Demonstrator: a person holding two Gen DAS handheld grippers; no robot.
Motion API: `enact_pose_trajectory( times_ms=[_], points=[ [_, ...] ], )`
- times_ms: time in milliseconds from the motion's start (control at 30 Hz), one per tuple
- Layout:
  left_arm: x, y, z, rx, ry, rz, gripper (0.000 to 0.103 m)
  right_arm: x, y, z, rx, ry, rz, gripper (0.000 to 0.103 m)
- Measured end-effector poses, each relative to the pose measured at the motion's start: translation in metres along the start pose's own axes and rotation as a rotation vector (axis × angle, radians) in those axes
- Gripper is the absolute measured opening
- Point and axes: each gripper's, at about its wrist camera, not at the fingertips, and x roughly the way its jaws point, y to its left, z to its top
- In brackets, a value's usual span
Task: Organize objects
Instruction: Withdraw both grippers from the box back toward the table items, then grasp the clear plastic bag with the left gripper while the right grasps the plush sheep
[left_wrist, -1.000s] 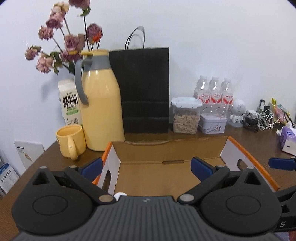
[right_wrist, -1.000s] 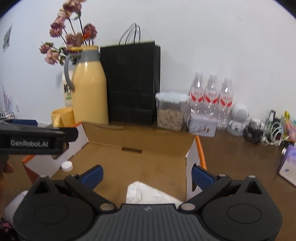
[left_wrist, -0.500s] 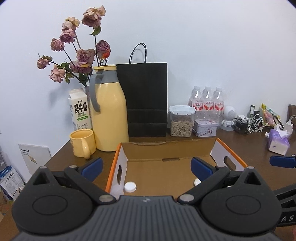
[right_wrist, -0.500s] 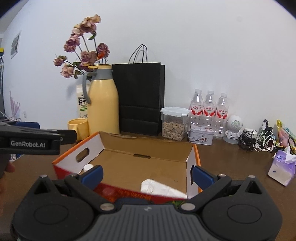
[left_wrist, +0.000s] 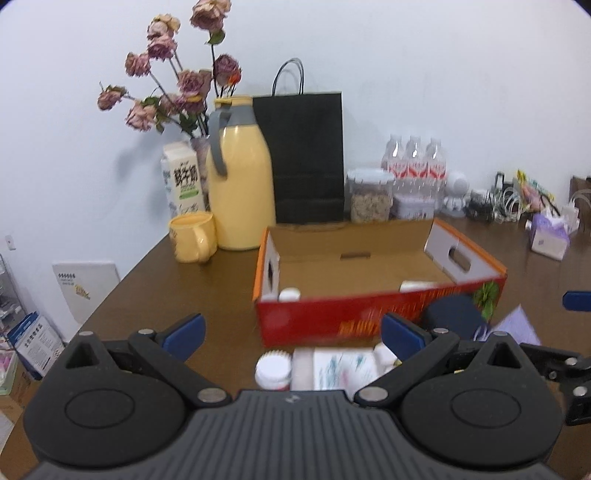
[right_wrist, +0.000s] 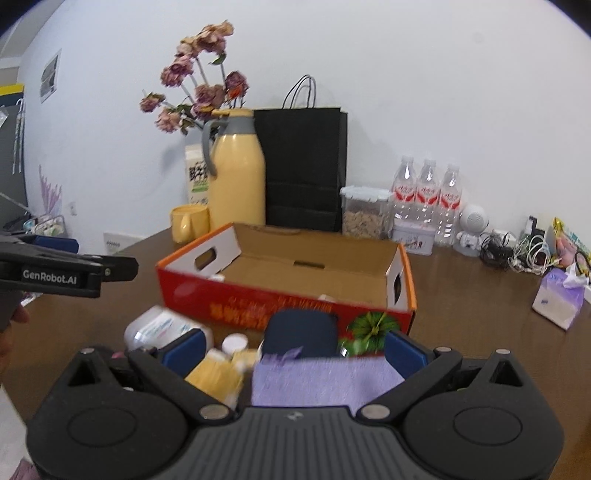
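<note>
Left wrist view looks over the left gripper (left_wrist: 291, 334), whose blue-padded fingers (left_wrist: 183, 330) stand wide apart with nothing between them. Beyond them an open cardboard box (left_wrist: 376, 295), red outside and plain brown inside, sits on the dark wooden table (left_wrist: 184, 288). Only this view shows the box's inside left corner, where a white-capped bottle (left_wrist: 289, 294) stands, and a flat white packet (left_wrist: 341, 369) lying just before the box beside a ribbed white cap (left_wrist: 274, 369).

Right wrist view shows the right gripper (right_wrist: 295, 349) likewise spread wide and holding nothing. Between its fingers lie things the other view barely catches: a fuzzy lilac cloth (right_wrist: 325, 380), a dark blue rounded case (right_wrist: 301, 330) touching the box front (right_wrist: 258, 302), a yellow pack (right_wrist: 218, 376) and a clear plastic bottle (right_wrist: 162, 326) on its side. A smooth yellow jug (right_wrist: 236, 181) and a matte black paper bag (right_wrist: 303, 166) stand behind.
</note>
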Motion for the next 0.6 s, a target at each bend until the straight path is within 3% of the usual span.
enact_pose_trajectory(
  times_ms=[233,600],
  points=[
    [-0.012,0.017,-0.032,-0.017,0.071,0.000,0.103,-0.010,0.019,-0.030,-0.052,0.062,0.065,0.103],
    [-0.028,-0.010,-0.068,0.044,0.132,-0.128,0.103,-0.013,0.028,-0.051,-0.055,0.117,0.074,0.103]
  ],
)
